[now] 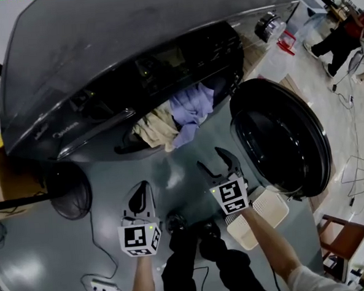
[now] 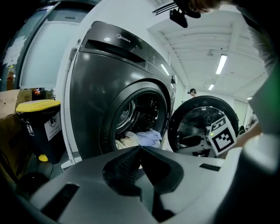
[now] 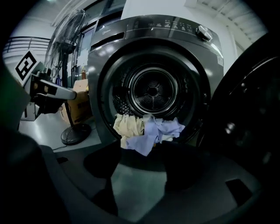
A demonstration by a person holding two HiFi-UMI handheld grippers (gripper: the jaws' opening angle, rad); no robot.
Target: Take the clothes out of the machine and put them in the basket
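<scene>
The task is judged to be at its very start: no garment is held and nothing can be seen lying in the basket (image 1: pixel 261 219), a white one seen on the floor at the foot of the open door (image 1: pixel 280 136), just beside the right gripper (image 1: pixel 214 163). The clothes are found in the machine (image 1: pixel 103 66), heaped at the front lower edge of the drum's mouth. A cream garment (image 3: pixel 127 124) is bunched toward the left of that edge, and a pale lavender garment (image 3: pixel 153 131) is draped beside it, touching it, with a corner hanging out over the rim. The rest of the drum behind them appears bare in the right gripper view. The right gripper is held in front of the opening with its jaws standing moderately apart and nothing between them, and it is aimed at the lavender garment, from which it is well apart. The left gripper (image 1: pixel 140 196) is carried lower and to the left, with its jaws brought together and nothing caught in them, and it is likewise short of the machine. The step in hand is judged to be the approach for the first pick. For the next move, the right gripper would have to be carried forward to the drum's lower rim and the parted jaws set astride a fold of the overhanging lavender cloth before being closed. The cream garment, being pressed against it, could be dragged out with it and dropped on the floor short of the basket.
</scene>
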